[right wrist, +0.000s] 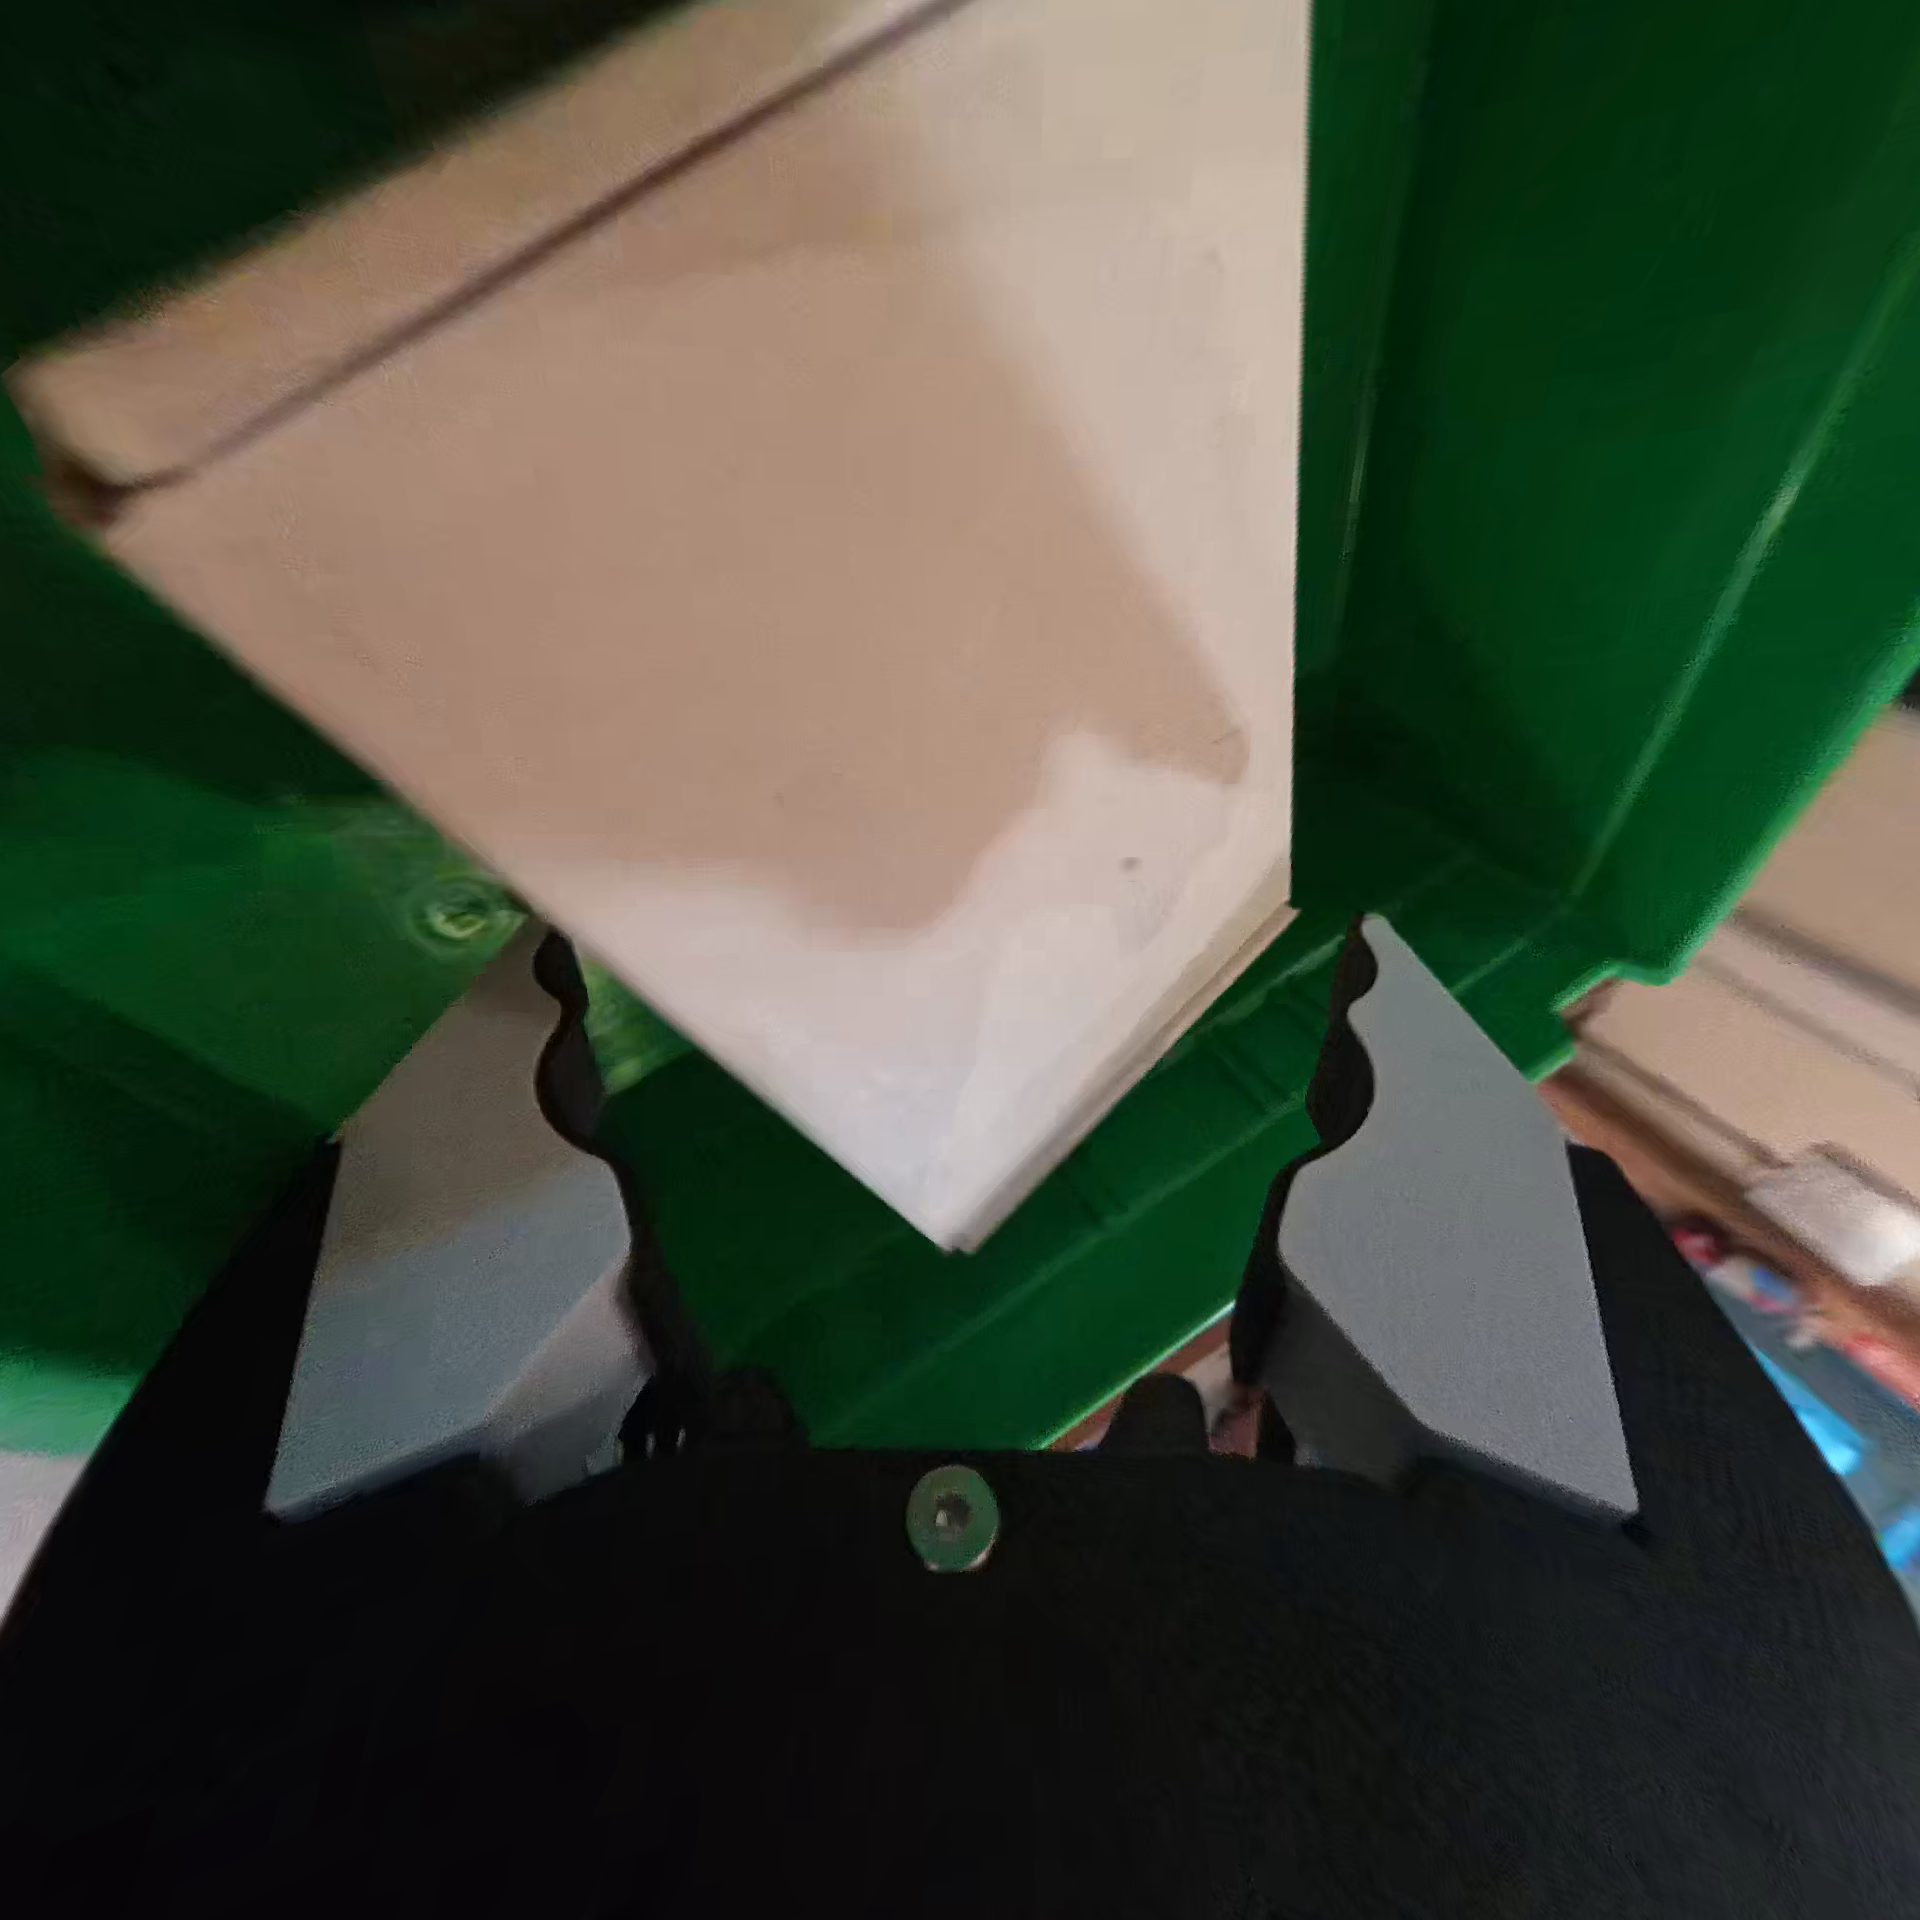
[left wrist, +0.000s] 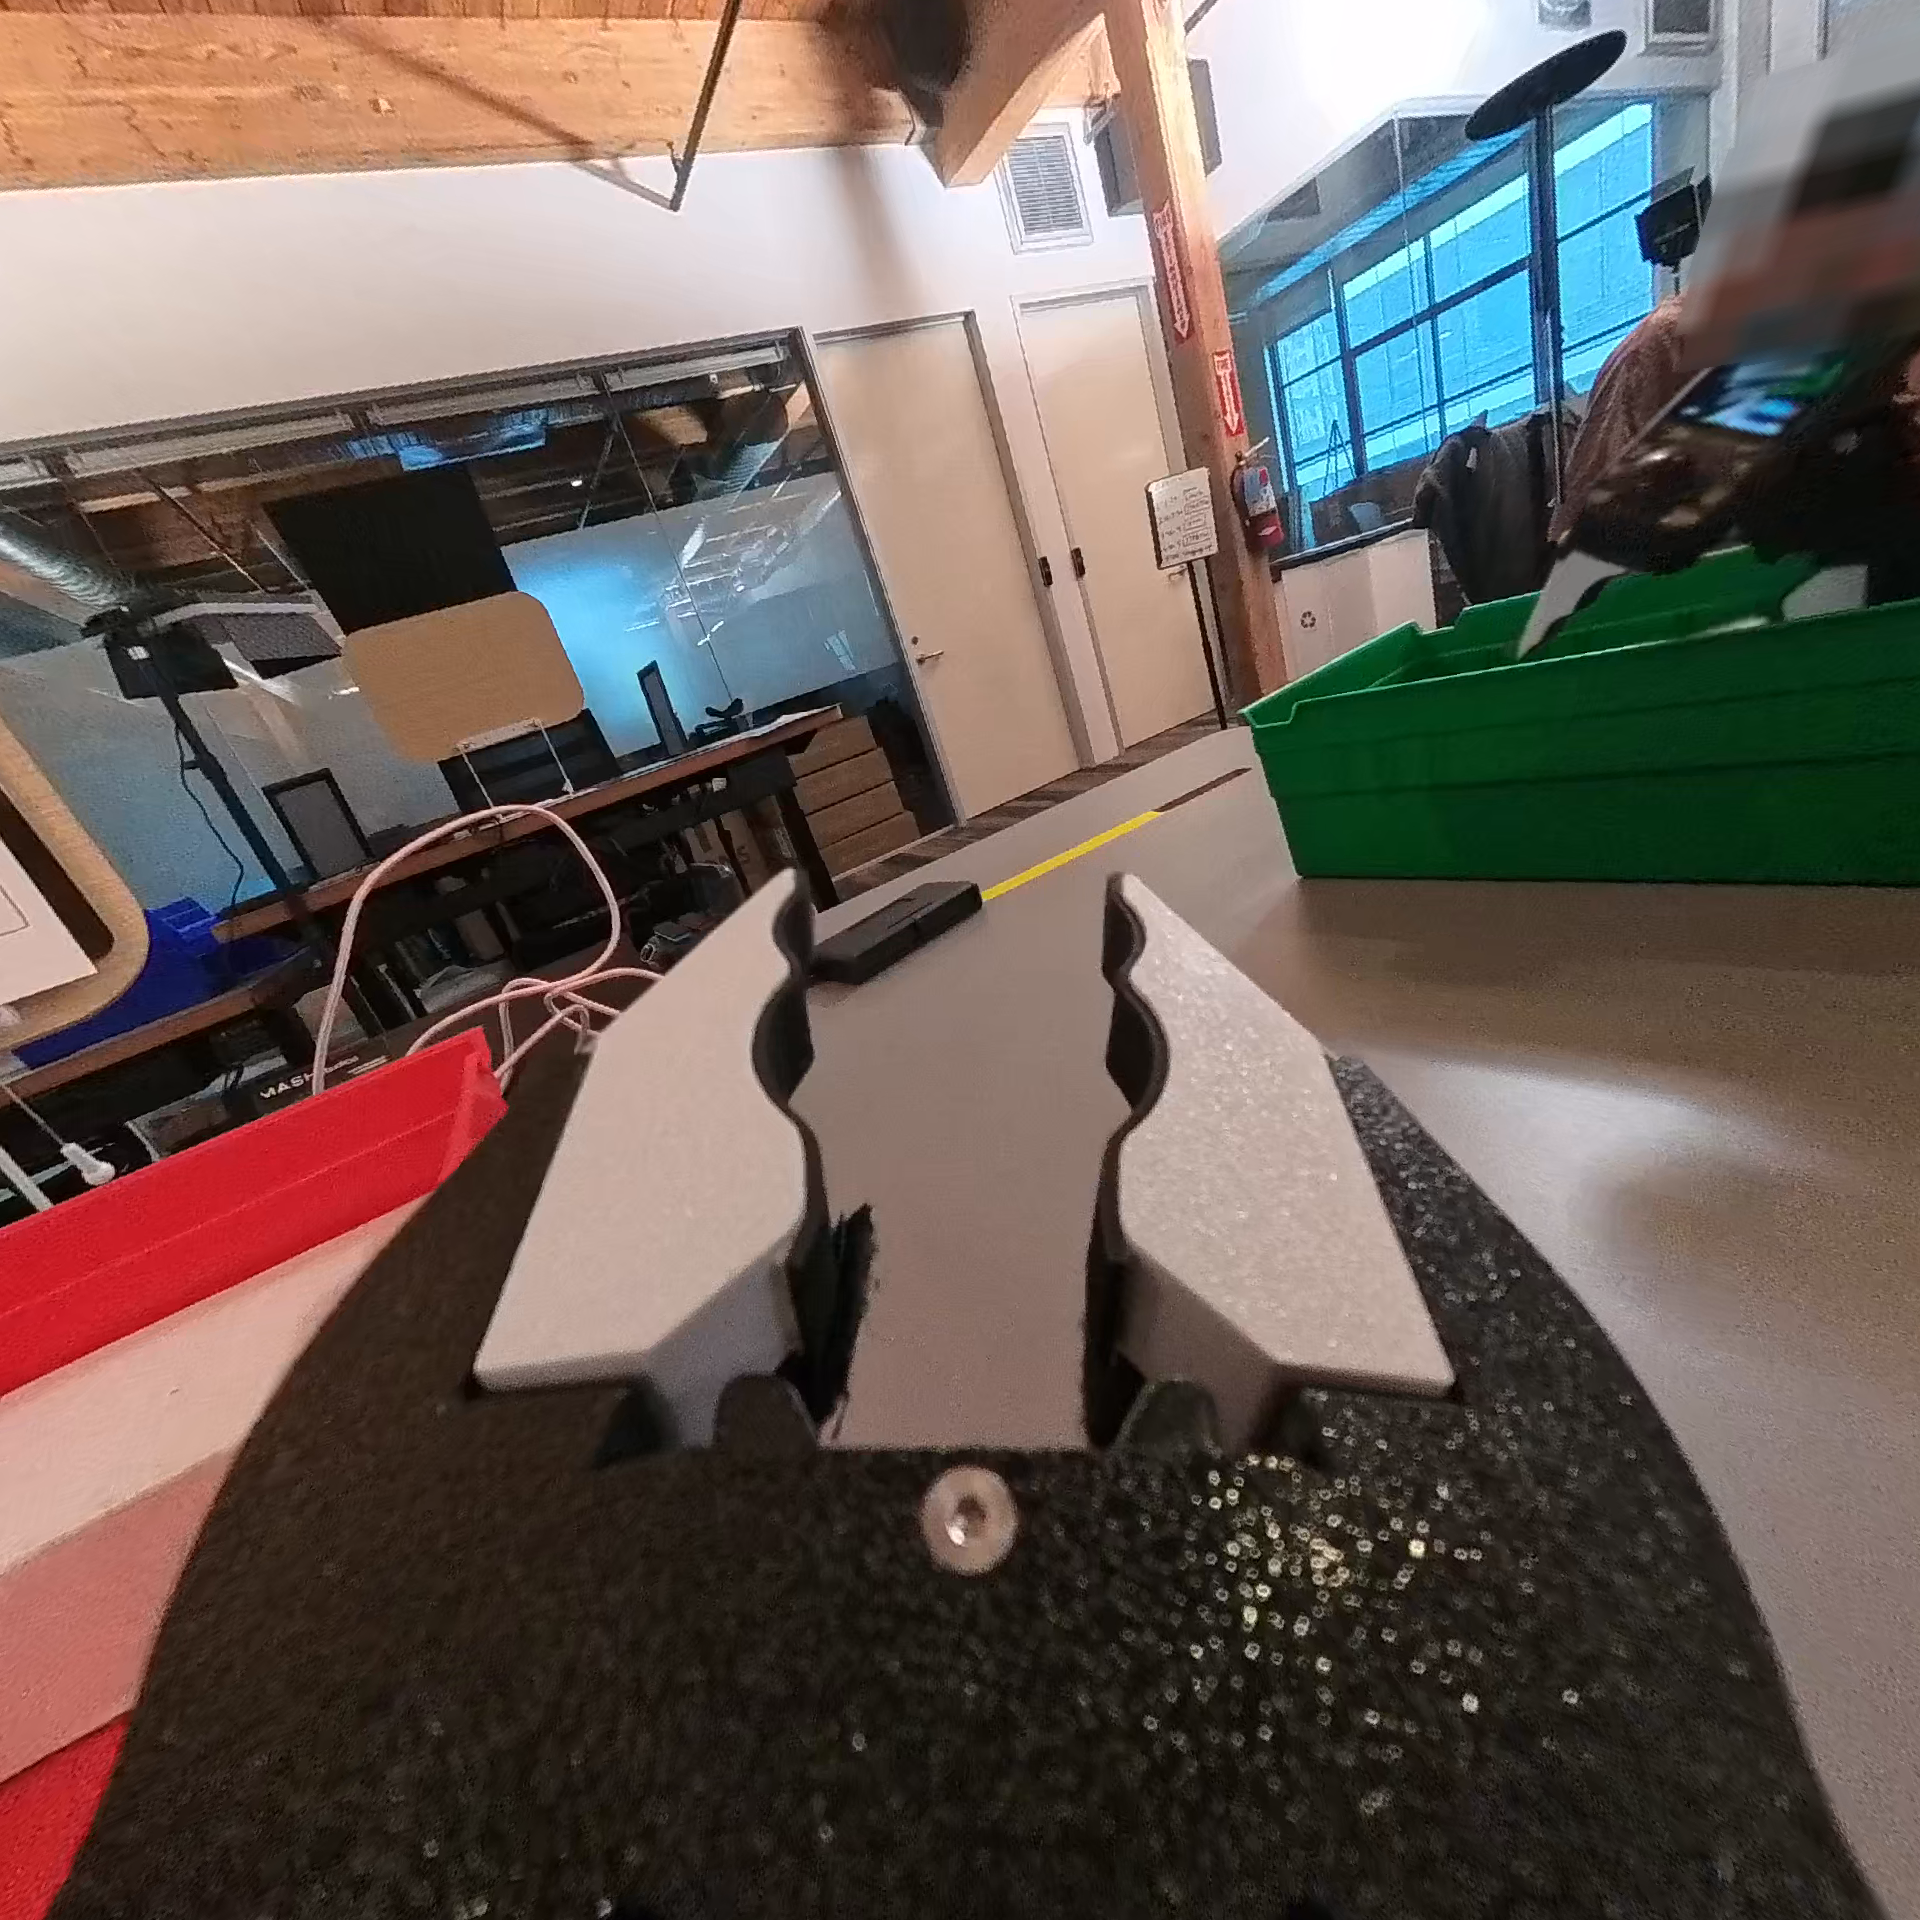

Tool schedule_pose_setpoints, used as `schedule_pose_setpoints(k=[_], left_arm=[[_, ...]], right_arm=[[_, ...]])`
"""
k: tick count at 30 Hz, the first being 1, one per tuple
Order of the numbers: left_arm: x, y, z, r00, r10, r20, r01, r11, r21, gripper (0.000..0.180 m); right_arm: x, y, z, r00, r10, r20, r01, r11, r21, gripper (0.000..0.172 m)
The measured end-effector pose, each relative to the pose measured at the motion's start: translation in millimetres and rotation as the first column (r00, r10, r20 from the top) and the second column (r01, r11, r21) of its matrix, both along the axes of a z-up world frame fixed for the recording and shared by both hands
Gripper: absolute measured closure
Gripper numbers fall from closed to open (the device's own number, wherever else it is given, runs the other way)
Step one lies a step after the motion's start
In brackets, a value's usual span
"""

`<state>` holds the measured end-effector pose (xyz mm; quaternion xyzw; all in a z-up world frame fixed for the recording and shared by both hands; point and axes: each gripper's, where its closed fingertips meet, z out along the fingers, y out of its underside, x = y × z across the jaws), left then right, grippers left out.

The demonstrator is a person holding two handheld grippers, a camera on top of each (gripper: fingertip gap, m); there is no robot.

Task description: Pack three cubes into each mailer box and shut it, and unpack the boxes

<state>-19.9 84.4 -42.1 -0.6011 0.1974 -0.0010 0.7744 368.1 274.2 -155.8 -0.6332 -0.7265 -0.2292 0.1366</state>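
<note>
My left gripper (left wrist: 956, 894) is open and empty, low over the grey table (left wrist: 1507, 1091). A green bin (left wrist: 1558, 790) stands at the right of the left wrist view, with my right gripper (left wrist: 1704, 520) reaching down into it. In the right wrist view a white mailer box (right wrist: 779, 571) lies tilted inside the green bin (right wrist: 1558, 416). My right gripper (right wrist: 956, 930) is wide open, with one corner of the box between its fingers. Neither pad touches the box. No cubes are in view.
A red bin (left wrist: 208, 1216) stands at the left edge of the table. A flat black object (left wrist: 899, 930) lies on the table ahead of my left gripper. A pale cable (left wrist: 468, 852) loops behind the red bin. A person's sleeve (left wrist: 1631, 395) is above the green bin. The tips of one gripper are about 45 cm away from the tips of the other.
</note>
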Motion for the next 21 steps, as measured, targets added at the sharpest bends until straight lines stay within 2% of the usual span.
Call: schedule_pose_setpoints(k=[2,5,10,12,21], left_arm=[[1,1,-2,1.0,-0.006,0.001,0.006,1.0,-0.013,0.126],[2,2,-4,1.0,-0.014,-0.001,0.014,1.0,-0.025,0.126],[5,3,-6,1.0,-0.021,-0.012,0.021,0.999,-0.038,0.126],[6,3,-7,1.0,-0.023,-0.018,0.022,0.999,-0.043,0.125],[8,5,-13,0.999,-0.03,-0.04,0.027,0.997,-0.07,0.125]], right_arm=[[5,-3,1,0.998,-0.062,0.025,0.063,0.997,-0.047,0.03],[10,-3,5,0.995,-0.069,0.071,0.073,0.996,-0.055,0.03],[4,10,7,0.995,0.0,0.096,-0.001,1.0,0.011,0.03],[1,19,9,0.996,0.011,0.091,-0.016,0.998,0.06,0.035],[-10,56,14,0.999,-0.037,0.013,0.034,0.981,0.191,0.043]])
